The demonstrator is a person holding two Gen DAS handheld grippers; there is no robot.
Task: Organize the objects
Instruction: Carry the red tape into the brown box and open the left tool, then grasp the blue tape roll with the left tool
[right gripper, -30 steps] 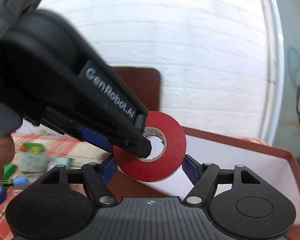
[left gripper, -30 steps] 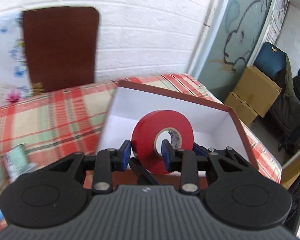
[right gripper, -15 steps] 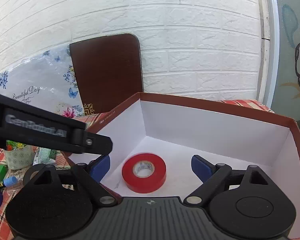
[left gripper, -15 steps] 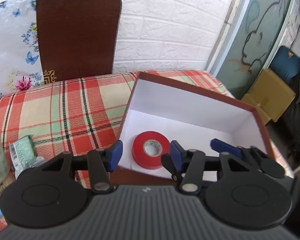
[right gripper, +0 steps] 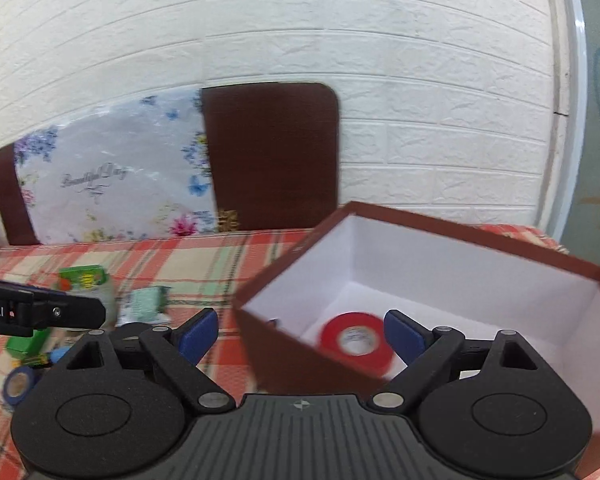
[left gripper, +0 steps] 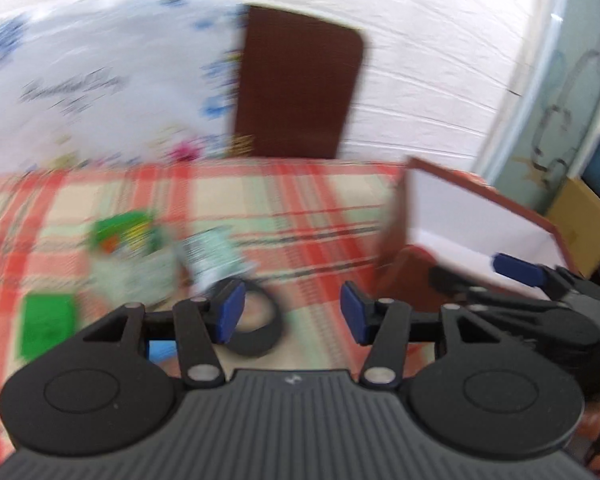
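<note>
Both jaws stand apart and empty: my left hand-held gripper [left gripper: 292, 312] half wide, my right hand-held gripper [right gripper: 300, 334] wide. Several things crowd around the black tape roll [left gripper: 256, 330], so my fast left approach could knock a neighbour away.

Home room — plaid tablecloth [right gripper: 204, 256], brick-pattern wall [right gripper: 340, 40].

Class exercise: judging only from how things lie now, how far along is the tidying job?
Done: the red tape roll lies inside the box. In hand: nothing; the left gripper and right gripper are open. Left: the black tape roll, blue tape roll and other blurred items sit on the tablecloth.
</note>
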